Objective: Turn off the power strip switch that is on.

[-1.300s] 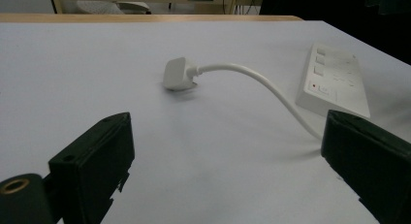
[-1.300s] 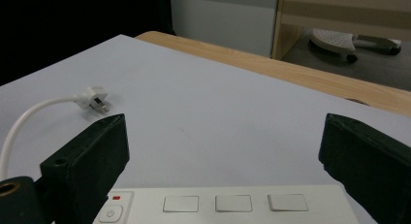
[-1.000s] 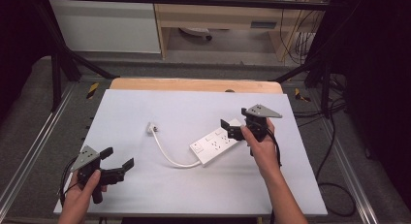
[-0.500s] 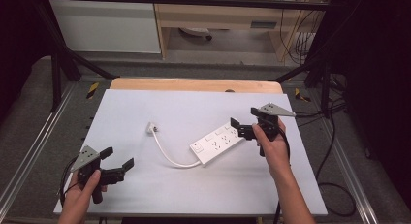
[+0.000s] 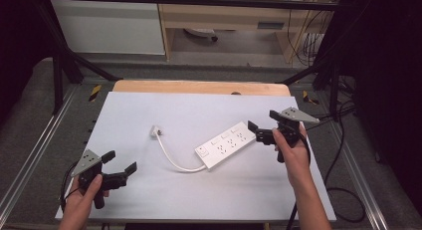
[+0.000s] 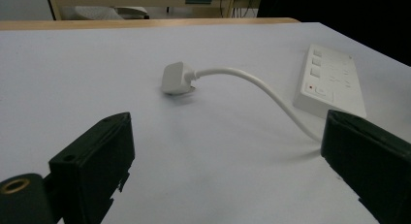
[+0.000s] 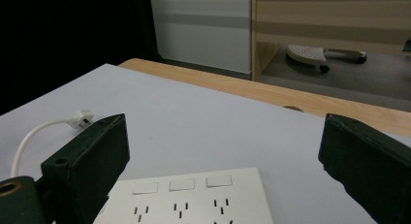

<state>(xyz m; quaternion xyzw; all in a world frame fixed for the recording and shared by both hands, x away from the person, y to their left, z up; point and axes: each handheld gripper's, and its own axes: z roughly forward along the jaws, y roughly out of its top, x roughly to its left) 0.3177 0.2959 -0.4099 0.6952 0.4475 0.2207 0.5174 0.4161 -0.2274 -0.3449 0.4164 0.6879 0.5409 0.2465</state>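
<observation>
A white power strip [image 5: 225, 144] lies slanted in the middle of the white table [image 5: 199, 110]. Its short white cable [image 5: 171, 159] curves left to a white plug [image 5: 156, 131] lying on the table. My right gripper [image 5: 255, 131] is open, held just off the strip's right end; in the right gripper view the strip [image 7: 194, 200] lies low between the wide-apart jaws and the plug [image 7: 82, 118] is at far left. My left gripper [image 5: 119, 162] is open near the front left corner, empty. In the left gripper view the plug [image 6: 175, 78] and strip [image 6: 329, 81] lie ahead.
A wooden board edge [image 5: 199, 86] runs along the table's far side. Metal frame rails [image 5: 35, 150] flank the table on both sides. Cables [image 5: 343, 155] trail on the floor at right. A cabinet [image 5: 109, 26] stands beyond the table.
My right gripper has drawn back to the right, from over the strip's right end to just past it. The left gripper and the strip have stayed put.
</observation>
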